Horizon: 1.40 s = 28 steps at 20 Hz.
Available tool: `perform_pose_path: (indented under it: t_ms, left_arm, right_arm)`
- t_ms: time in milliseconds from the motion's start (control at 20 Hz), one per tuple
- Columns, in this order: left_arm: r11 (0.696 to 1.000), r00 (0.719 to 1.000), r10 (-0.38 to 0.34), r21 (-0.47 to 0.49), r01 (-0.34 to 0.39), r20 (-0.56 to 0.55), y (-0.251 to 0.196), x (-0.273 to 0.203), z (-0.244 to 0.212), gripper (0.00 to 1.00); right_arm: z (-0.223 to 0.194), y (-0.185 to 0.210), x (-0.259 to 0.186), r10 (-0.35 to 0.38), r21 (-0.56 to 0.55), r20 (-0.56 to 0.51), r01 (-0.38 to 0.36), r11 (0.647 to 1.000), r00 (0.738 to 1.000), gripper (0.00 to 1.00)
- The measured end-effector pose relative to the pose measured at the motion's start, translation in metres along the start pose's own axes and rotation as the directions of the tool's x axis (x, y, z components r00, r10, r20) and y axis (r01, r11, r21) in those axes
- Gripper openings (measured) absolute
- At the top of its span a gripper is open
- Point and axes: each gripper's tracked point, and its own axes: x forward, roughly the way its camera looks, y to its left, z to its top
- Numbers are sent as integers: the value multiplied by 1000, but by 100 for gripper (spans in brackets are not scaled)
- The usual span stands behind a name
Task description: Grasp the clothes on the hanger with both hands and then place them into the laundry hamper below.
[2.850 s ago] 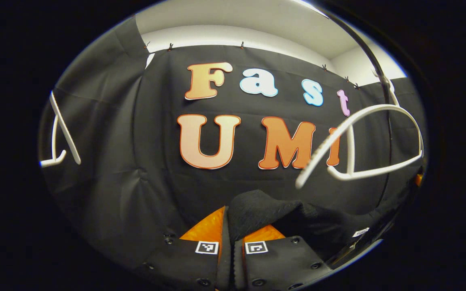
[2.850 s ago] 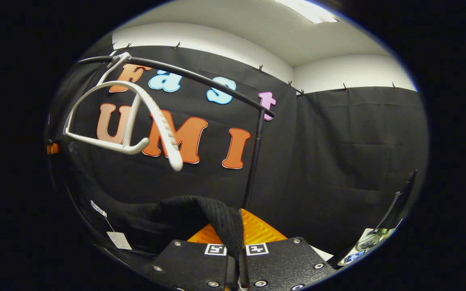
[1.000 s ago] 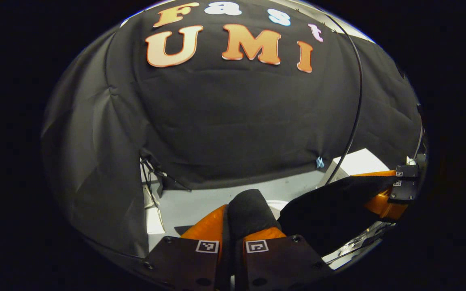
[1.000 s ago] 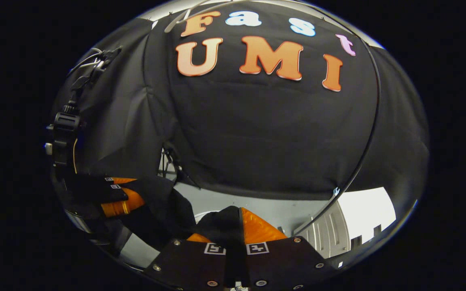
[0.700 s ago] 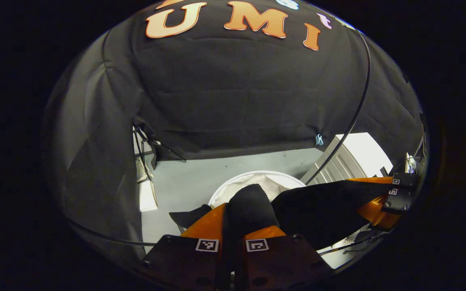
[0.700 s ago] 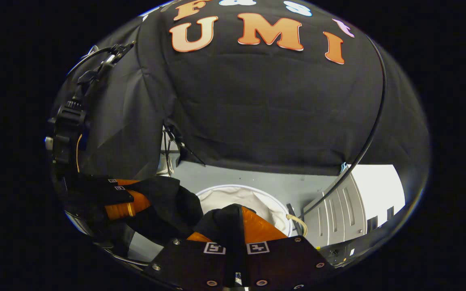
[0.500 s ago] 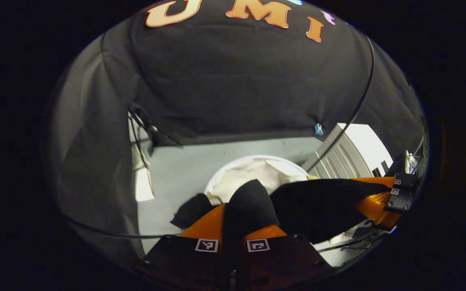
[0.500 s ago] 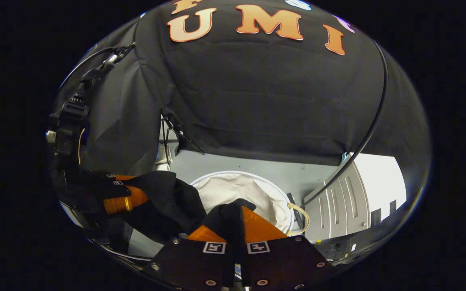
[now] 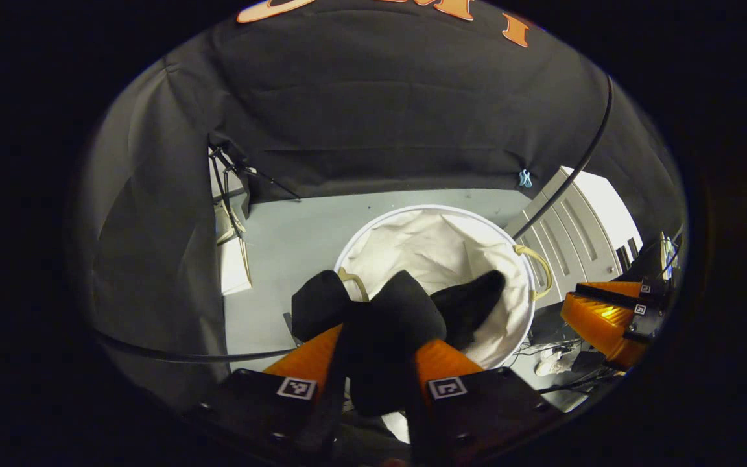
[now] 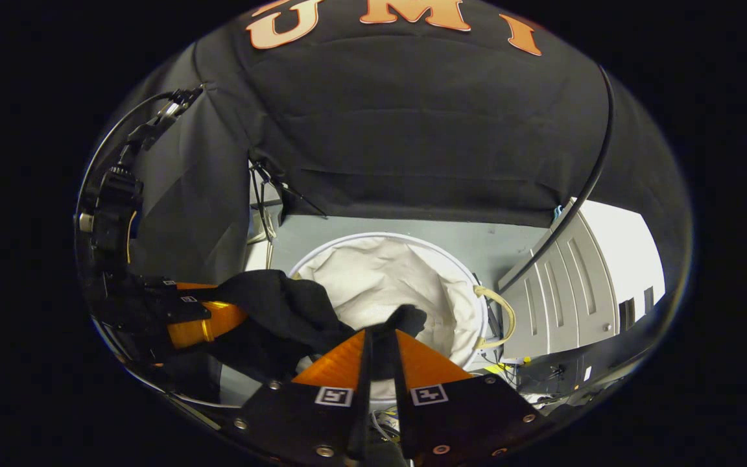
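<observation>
Black knit garment (image 9: 386,324) is draped over the near rim of the round white fabric laundry hamper (image 9: 529,311) on the grey floor (image 9: 283,240). Left tool (image 9: 377,363): fingers parted, bunched cloth between them. Right tool (image 10: 379,366): fingers slightly apart, a fold between them; grip cannot be told.

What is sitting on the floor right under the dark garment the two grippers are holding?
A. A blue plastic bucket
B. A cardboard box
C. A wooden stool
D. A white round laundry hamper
D: the white round laundry hamper stands open on the grey floor, with the black garment hanging over its mouth.
</observation>
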Motion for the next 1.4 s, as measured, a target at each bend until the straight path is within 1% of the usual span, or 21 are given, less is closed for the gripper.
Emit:
perform_pose_path:
  t_ms: [50, 100, 150, 200, 250, 300, 350, 450, 500, 550, 600, 650, 700, 850, 1000, 1100, 1200, 1300, 1350, 1400]
  left_arm:
    - [1000, 1000, 6, 2, -6, 0, 2, 0, -1, 74]
    - [1000, 1000, 12, 5, -12, -7, 3, 0, -4, 87]
    - [1000, 1000, 18, -1, -18, -20, 5, 1, -7, 100]
    - [1000, 999, 23, -9, -23, -30, 7, 0, -11, 98]
    - [999, 999, 28, -18, -29, -39, 8, 1, -15, 98]
    - [999, 998, 29, -26, -30, -49, 8, 1, -18, 100]
    - [999, 998, 26, -33, -28, -53, 11, 0, -23, 98]
    - [999, 998, 26, -38, -28, -51, 18, -3, -29, 98]
    - [999, 999, 30, -35, -32, -44, 21, -5, -29, 98]
    - [999, 999, 30, -33, -31, -35, 22, -8, -30, 100]
    - [999, 999, 31, -32, -32, -22, 22, -13, -29, 98]
    - [999, 999, 32, -32, -32, -8, 22, -17, -27, 100]
    - [999, 999, 31, -32, -31, 9, 22, -24, -23, 98]
    - [999, 996, 37, -33, -34, 85, 22, -46, -5, 98]
    - [999, 985, 33, -43, -26, 171, 19, -75, 22, 98]
    - [999, 971, 31, -47, -21, 237, 17, -97, 42, 98]
    - [999, 950, 35, -45, -22, 309, 17, -122, 67, 98]
    - [999, 920, 35, -40, -21, 390, 15, -151, 96, 98]
    - [999, 903, 33, -34, -20, 428, 13, -167, 107, 100]
    - [999, 888, 32, -28, -21, 459, 11, -182, 116, 98]
  right_arm:
    - [-8, -1, 2, -3, -3, -8, 3, 1000, 1000, 24]
    - [-13, -4, 5, -5, -6, -22, 5, 1000, 1000, 31]
    - [-20, -4, 5, -9, -3, -37, 9, 1000, 999, 53]
    - [-28, -3, 7, -14, 5, -56, 14, 1000, 998, 60]
    - [-37, -4, 9, -19, 17, -79, 20, 1000, 997, 61]
    - [-43, -3, 9, -18, 29, -98, 21, 999, 995, 66]
    - [-50, -2, 9, -18, 44, -111, 23, 999, 994, 86]
    - [-62, -5, 7, -26, 65, -137, 35, 997, 990, 93]
    - [-66, -7, 7, -30, 69, -146, 40, 997, 989, 93]
    - [-71, -9, 6, -33, 74, -153, 45, 996, 988, 93]
    - [-73, -10, 3, -31, 81, -151, 43, 996, 988, 93]
    - [-72, -10, -1, -31, 88, -142, 44, 995, 989, 93]
    - [-69, -12, -7, -35, 94, -128, 47, 994, 991, 93]
    - [-45, -21, -32, -52, 110, -52, 57, 992, 997, 93]
    - [-10, -28, -63, -68, 125, 41, 63, 990, 997, 93]
    - [18, -32, -86, -80, 131, 112, 65, 989, 990, 93]
    - [47, -34, -112, -86, 129, 185, 63, 990, 979, 93]
    - [80, -39, -141, -99, 123, 261, 69, 990, 960, 93]
    - [93, -44, -156, -115, 120, 291, 83, 989, 950, 93]
    - [106, -47, -171, -124, 114, 324, 91, 989, 938, 93]
